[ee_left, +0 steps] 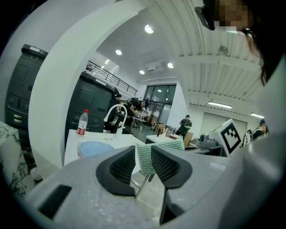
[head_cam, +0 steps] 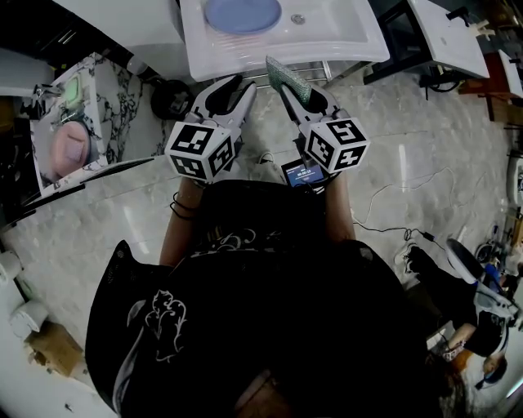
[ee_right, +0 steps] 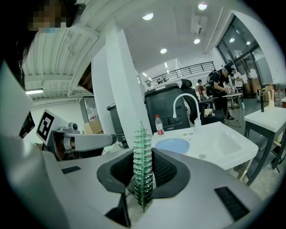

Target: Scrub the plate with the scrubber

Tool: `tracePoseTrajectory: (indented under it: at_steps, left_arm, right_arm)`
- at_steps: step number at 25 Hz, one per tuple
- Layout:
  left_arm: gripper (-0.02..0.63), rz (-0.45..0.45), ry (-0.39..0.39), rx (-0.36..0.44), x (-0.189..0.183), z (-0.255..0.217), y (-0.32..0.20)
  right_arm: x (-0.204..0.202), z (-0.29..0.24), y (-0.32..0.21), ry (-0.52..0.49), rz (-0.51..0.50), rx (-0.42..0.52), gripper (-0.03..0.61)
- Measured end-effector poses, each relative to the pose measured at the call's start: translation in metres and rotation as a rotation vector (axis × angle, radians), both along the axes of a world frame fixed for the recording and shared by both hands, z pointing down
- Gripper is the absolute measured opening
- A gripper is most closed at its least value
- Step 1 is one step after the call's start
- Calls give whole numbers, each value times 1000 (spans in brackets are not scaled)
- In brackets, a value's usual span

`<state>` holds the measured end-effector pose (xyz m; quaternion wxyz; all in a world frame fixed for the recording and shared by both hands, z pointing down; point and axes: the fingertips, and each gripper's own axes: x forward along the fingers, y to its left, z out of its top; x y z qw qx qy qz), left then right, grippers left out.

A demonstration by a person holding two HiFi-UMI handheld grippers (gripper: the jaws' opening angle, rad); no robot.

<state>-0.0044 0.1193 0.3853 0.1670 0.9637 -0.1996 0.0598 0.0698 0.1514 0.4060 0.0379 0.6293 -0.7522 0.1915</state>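
The person wears a black shirt with a white line drawing, below the black-and-white marker cube of the left claw. Dark bands ring the wrist just beneath that cube. The claw's pads are black and ribbed.

Sink: white, rectangular, with a drain in the basin and a white arched faucet at the back.
Bottle: clear, red cap, upright on the sink top.
Floor: pale, marble-look, with a thin cable trailing across at right.
Counter: veined, left of the sink, carrying a pink item, possibly a bowl.
Table: white, right of the sink.
Cabinet: black, behind the sink.
Background: people at a far table, and round ceiling lights.
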Motion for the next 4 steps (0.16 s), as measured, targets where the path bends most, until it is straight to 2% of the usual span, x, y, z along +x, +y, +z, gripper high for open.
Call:
tracePoseTrajectory:
  at_steps: [4]
  left_arm:
    - [123, -2, 1, 1, 0, -1, 1]
  right_arm:
    - [3, 0, 2, 3, 4, 1, 89]
